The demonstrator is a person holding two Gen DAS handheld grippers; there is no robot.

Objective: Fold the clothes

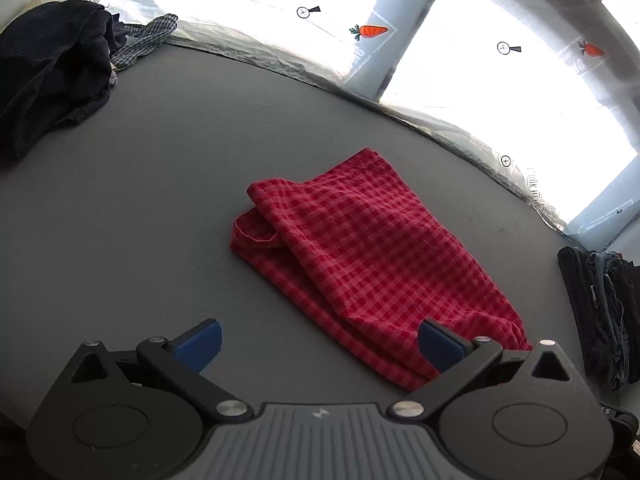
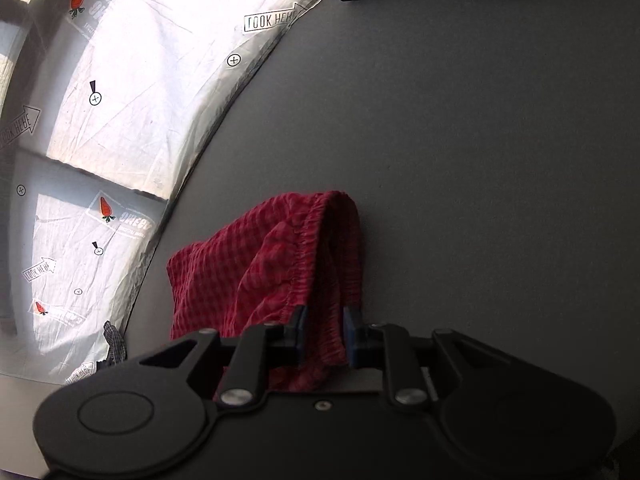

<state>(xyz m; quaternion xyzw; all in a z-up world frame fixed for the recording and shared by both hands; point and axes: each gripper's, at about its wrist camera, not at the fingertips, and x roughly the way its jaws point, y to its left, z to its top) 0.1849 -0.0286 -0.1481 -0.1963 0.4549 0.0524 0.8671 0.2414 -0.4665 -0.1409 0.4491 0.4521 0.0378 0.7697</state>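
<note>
My right gripper point(image 2: 324, 332) pinches the elastic edge of the red checked shorts point(image 1: 360, 256) lying half-folded on the grey table point(image 1: 120, 220), my left gripper point(image 1: 320, 342) gapes empty, so a one-sided pull risks dragging the fold apart.

Near end of shorts point(image 1: 360, 256) hidden behind left gripper point(image 1: 320, 344) — far legs hidden in right wrist view by raised waistband. Dark pile point(image 1: 48, 64) at far left cut by frame edge, garments not separable. Stack point(image 1: 604, 312) at right cut off too — kinds unclear. Printed film point(image 1: 360, 40) washed out by glare, small lettering unreadable.
</note>
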